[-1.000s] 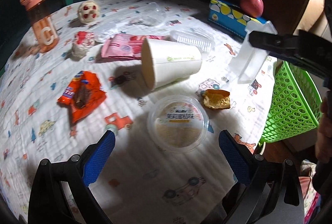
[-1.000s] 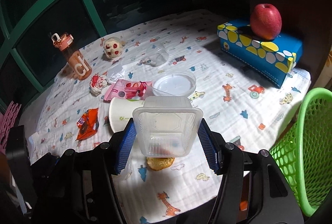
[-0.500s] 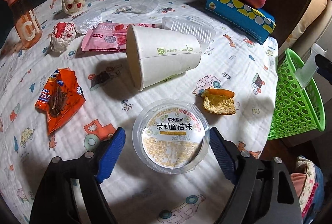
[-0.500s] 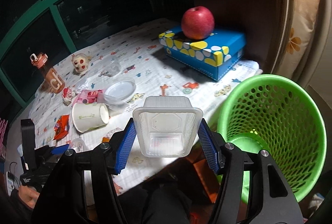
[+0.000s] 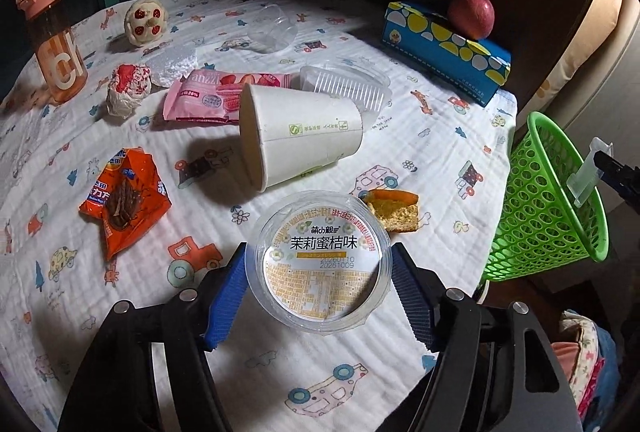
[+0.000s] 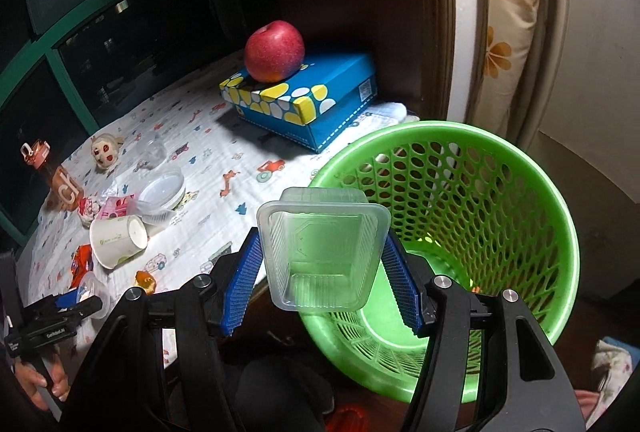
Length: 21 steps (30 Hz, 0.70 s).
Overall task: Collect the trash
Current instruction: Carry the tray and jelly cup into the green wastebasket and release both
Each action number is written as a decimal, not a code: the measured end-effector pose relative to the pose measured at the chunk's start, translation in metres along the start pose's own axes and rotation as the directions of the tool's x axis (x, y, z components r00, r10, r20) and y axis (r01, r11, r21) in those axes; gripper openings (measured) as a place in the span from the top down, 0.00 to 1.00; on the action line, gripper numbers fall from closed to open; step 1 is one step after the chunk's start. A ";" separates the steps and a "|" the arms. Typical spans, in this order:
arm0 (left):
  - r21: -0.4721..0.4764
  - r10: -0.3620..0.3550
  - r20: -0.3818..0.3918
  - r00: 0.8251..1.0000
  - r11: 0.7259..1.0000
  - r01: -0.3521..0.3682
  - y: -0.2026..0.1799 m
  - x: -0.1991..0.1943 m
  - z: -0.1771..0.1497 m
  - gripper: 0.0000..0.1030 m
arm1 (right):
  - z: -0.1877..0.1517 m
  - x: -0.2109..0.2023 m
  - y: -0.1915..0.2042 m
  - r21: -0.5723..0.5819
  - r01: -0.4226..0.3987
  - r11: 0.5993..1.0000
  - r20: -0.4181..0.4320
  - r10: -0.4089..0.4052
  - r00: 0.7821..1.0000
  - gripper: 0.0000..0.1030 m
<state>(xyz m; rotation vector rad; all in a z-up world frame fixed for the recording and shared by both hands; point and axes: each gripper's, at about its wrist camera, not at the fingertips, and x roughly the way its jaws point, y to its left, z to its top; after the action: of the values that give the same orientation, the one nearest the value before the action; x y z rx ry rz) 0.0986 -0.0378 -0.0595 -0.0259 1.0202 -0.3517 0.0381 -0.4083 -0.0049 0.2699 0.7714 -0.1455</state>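
Basket (image 6: 520, 191) now fills the right view, where a second ago it sat at the edge: the right gripper (image 6: 320, 264), jaws clamped on the clear tray (image 6: 320, 232), has carried it off the desk (image 5: 100, 312) to the rim, ready to drop. The left gripper (image 5: 318, 292) has come down around the lidded cup (image 5: 320, 260); its jaws are closing, pads at the cup's sides.

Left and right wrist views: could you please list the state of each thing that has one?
Paper cup: tipped on its side.
Jelly cup: sealed, between the closing left gripper's fingers.
Clear tub: empty, clamped in the right gripper.
Basket: upright, nearly empty.
Orange wrapper: torn open.
Bottle: upright, capped.
Apple: whole, on the box.
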 end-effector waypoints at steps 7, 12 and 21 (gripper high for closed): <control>0.050 -0.047 0.038 0.998 0.998 0.045 -0.032 -0.018 0.018 0.35 | -0.006 0.010 -0.033 0.027 0.062 0.998 -0.035 -0.061 0.998 0.41; 0.102 -0.098 0.053 0.994 0.991 0.092 -0.068 -0.021 0.035 0.35 | -0.018 0.020 -0.055 0.044 0.096 0.994 -0.084 -0.092 0.992 0.41; 0.232 -0.176 0.069 0.982 0.960 0.156 -0.147 -0.022 0.075 0.35 | -0.026 0.018 -0.084 0.094 0.106 0.990 -0.097 -0.097 0.991 0.30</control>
<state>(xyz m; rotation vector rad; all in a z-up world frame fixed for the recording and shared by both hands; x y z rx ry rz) 0.1105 -0.1809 0.0253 0.0773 0.8865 -0.6136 0.0148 -0.4813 -0.0512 0.3337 0.8716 -0.2695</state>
